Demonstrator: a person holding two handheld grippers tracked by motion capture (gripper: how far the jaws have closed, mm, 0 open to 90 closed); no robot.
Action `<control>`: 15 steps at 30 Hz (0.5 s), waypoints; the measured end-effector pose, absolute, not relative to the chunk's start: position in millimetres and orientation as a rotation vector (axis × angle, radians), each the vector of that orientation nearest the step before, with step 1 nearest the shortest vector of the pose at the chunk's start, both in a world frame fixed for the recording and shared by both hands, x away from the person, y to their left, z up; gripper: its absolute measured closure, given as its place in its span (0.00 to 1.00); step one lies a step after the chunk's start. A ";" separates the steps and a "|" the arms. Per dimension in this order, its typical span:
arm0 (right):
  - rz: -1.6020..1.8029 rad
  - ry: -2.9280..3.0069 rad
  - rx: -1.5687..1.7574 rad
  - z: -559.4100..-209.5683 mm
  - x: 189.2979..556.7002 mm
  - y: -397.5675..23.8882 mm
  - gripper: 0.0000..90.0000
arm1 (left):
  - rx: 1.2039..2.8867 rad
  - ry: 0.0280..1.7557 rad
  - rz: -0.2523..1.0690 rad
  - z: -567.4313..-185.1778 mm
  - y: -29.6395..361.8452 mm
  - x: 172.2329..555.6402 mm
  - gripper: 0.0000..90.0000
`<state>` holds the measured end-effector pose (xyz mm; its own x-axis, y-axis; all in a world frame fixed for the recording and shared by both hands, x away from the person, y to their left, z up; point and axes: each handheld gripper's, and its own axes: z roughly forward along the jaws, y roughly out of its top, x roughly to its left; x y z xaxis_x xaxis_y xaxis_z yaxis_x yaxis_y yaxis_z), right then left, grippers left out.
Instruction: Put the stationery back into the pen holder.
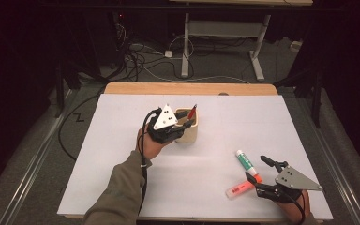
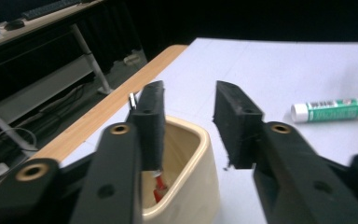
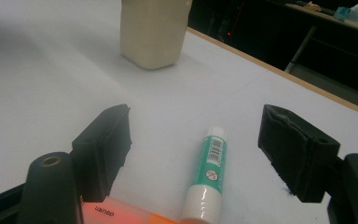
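Your left claw sits at the cup, near the middle of the table. In the left gripper view its jaws are spread, gripping nothing: one jaw lies over the cup's mouth, the other outside the cup wall. The cup is cream-coloured and upright. A red pen stands in it, leaning, tip end above the rim; in the left gripper view its red barrel shows low inside the cup.

Your right claw is well apart from the cup, toward the table's near right corner. Its jaws are spread wide and hold nothing. Between them, in the right gripper view, lies a glue stick with green label and white ends, flat on the table. In the high view the glue stick points roughly back toward the cup's side of the table. An orange-pink highlighter lies flat just beside it, on the side away from the cup; the two meet or nearly meet at one end, contact cannot be told. The highlighter shows at the bottom edge of the right gripper view, by one jaw.

Your left hand and sleeve reach in toward the cup.
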<state>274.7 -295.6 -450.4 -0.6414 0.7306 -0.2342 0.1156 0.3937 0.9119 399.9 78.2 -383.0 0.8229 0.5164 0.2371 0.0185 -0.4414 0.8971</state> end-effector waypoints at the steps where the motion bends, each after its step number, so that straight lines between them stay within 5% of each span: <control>1: 1.252 2.023 0.721 -450.6 274.9 -295.7 0.28 | 1.974 0.391 0.613 -382.4 77.4 397.7 0.66; 15: 1.243 2.018 0.737 -451.4 275.5 -296.7 0.28 | 2.049 0.330 0.719 -389.7 69.6 368.9 0.35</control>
<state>275.5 -296.7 -451.4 -0.6324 0.7391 -0.2319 0.1251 0.3929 0.9110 368.9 69.6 -389.7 0.7944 0.4875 0.3623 -0.0432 -0.5496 0.8343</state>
